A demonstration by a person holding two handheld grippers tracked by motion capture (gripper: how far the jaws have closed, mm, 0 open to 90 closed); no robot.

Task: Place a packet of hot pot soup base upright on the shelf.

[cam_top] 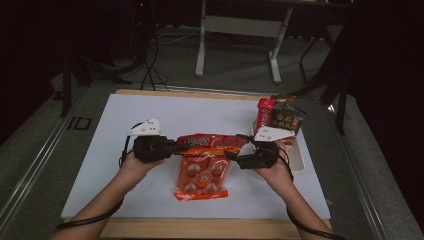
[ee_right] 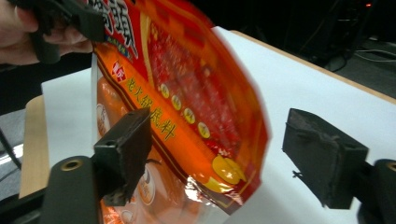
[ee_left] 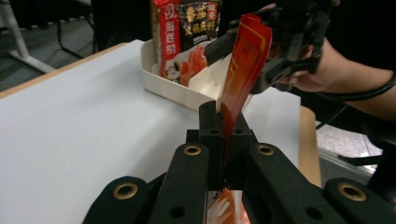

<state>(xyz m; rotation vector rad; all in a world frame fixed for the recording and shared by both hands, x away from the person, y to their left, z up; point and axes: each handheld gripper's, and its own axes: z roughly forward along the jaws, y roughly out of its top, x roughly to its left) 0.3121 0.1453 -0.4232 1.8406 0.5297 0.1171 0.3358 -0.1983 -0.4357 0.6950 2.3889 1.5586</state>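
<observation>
Orange snack pouch (cam_top: 205, 165) held up between two hand-held grippers near the counter's (cam_top: 100, 165) front edge.

The left gripper (cam_top: 172, 146) has its jaws clamped tight on the pouch's top left edge, so the packet hangs down toward the counter. The right gripper (cam_top: 235, 154) stands open, one jaw on each side of the pouch's right edge, its pads not pressing. At the right edge of the counter a cream tray (cam_top: 298, 160) holds upright packets (cam_top: 280, 117).
</observation>
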